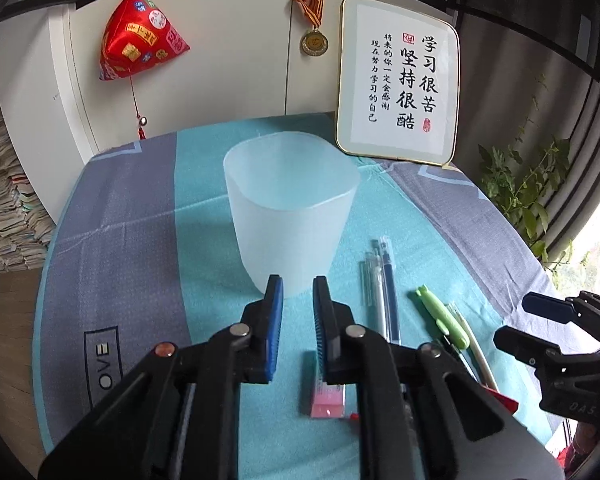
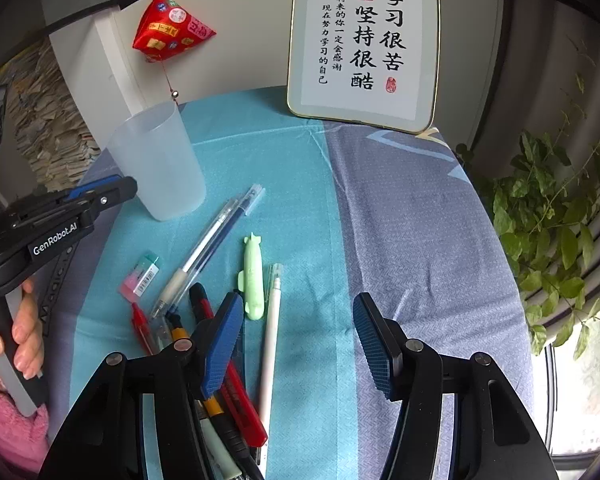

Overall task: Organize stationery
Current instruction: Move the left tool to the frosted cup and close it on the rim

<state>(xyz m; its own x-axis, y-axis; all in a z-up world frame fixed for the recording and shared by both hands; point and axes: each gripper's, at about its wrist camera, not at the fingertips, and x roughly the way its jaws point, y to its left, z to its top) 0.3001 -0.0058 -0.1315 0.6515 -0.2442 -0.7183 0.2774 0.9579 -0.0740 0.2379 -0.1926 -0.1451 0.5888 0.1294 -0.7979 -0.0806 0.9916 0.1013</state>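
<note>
A frosted plastic cup [image 1: 290, 208] stands upright and empty on the teal and grey cloth; it also shows in the right wrist view [image 2: 158, 164]. My left gripper [image 1: 298, 292] is open with a narrow gap, empty, just in front of the cup. A pink eraser [image 1: 328, 398] lies under it. Clear gel pens [image 1: 380, 280], a green correction pen [image 2: 254, 276], a white pen [image 2: 270, 344], a red utility knife [image 2: 236, 384] and other pens lie loose on the cloth. My right gripper [image 2: 298, 320] is wide open and empty above the pens.
A framed calligraphy sign [image 2: 364, 44] leans at the table's back. A red hanging ornament [image 1: 140, 40] and a medal [image 1: 314, 42] hang on the white wall. A leafy plant [image 2: 556, 216] is at the right edge. Stacked papers [image 1: 4, 200] are on the left.
</note>
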